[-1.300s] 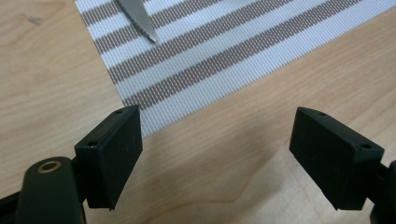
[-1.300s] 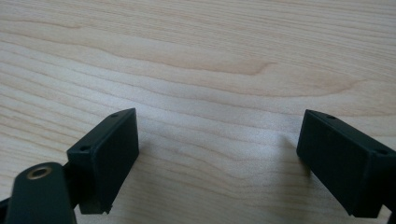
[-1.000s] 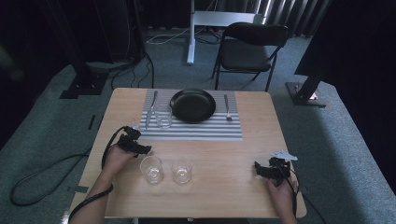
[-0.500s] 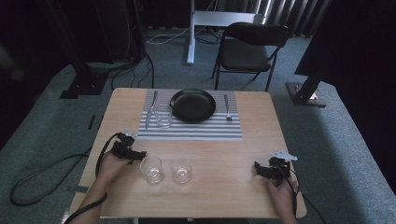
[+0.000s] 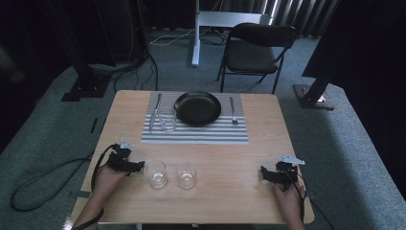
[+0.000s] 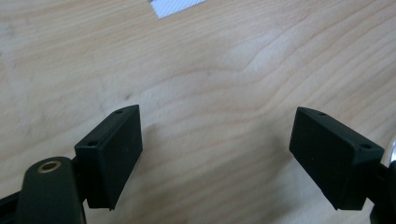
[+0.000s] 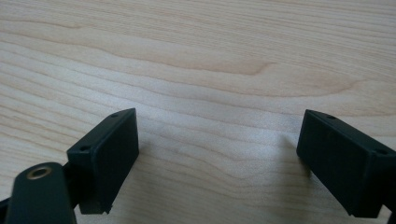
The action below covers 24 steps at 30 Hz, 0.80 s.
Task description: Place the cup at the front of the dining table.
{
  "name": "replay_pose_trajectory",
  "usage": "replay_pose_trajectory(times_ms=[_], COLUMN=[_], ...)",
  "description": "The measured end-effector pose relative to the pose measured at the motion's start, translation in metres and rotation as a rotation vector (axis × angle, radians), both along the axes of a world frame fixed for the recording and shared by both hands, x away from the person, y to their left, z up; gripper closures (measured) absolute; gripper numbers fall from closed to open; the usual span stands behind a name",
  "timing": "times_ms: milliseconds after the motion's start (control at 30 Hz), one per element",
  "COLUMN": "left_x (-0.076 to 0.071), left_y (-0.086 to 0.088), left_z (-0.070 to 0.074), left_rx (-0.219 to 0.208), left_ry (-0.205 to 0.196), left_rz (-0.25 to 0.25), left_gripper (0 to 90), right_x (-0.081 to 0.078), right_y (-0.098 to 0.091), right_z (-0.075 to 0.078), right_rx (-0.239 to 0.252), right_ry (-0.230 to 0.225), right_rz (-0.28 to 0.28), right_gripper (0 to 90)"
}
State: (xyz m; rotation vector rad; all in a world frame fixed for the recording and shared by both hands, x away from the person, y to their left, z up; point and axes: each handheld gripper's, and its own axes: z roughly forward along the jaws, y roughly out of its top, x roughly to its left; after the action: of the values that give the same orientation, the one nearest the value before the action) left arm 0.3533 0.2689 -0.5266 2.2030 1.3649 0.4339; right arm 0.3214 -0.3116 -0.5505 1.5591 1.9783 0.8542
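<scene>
Two empty clear glasses (image 5: 156,173) (image 5: 186,175) stand side by side on the wooden table (image 5: 225,158), near its front. My left gripper (image 5: 138,166) lies low just left of the left-hand glass, pointing at it. In the left gripper view its jaws (image 6: 215,154) stand apart over bare wood, and a glint of glass (image 6: 391,149) shows at the right edge. My right gripper (image 5: 264,173) rests near the table's front right; its jaws (image 7: 217,158) are also apart with nothing between them.
At the far side lies a striped placemat (image 5: 210,134) with a black plate (image 5: 197,108), a third glass (image 5: 168,120), a knife (image 5: 154,112) and a fork (image 5: 232,110). A folding chair (image 5: 258,48) stands beyond the table.
My left hand has drawn back toward the person and to the left, from near the placemat's corner to beside the left glass. The right hand has stayed put.
</scene>
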Motion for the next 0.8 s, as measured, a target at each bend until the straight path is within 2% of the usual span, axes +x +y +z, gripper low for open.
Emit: replay_pose_trajectory(times_ms=[67,133,233,300,467,533,667,733,800], left_x=[-0.006,-0.011,-0.018,-0.022,-0.033,-0.041,-0.047,-0.053,-0.057], left_y=[0.003,0.003,0.005,0.006,0.010,0.010,0.014,0.016,0.018], left_z=[-0.001,-0.003,-0.004,-0.004,-0.002,-0.002,-0.003,-0.006,-0.007], left_rx=[-0.004,0.022,0.007,0.013,-0.010,0.008,0.004,0.016,-0.001], left_ry=[-0.011,-0.021,-0.027,-0.038,-0.070,-0.095,-0.094,-0.096,-0.086], left_rz=[0.006,0.008,0.018,0.023,0.053,0.070,0.079,0.092,0.095], left_gripper=[17.8,17.8,17.8,17.8,17.8,17.8,17.8,17.8,17.8], right_x=[0.000,0.000,0.000,0.000,0.000,0.000,0.000,0.000,0.000], right_y=[0.000,0.000,0.000,0.000,0.000,0.000,0.000,0.000,0.000], right_z=[0.000,0.000,0.000,0.000,0.000,0.000,0.000,0.000,0.000], right_rx=[0.000,0.000,0.000,0.000,0.001,0.000,0.001,0.001,0.001], right_ry=[0.000,0.000,0.000,0.000,0.000,0.001,0.001,0.001,0.001], right_rz=[0.000,0.000,0.000,0.000,-0.001,0.000,-0.001,-0.001,-0.001], right_gripper=[12.3,12.3,12.3,12.3,12.3,12.3,12.3,12.3,12.3])
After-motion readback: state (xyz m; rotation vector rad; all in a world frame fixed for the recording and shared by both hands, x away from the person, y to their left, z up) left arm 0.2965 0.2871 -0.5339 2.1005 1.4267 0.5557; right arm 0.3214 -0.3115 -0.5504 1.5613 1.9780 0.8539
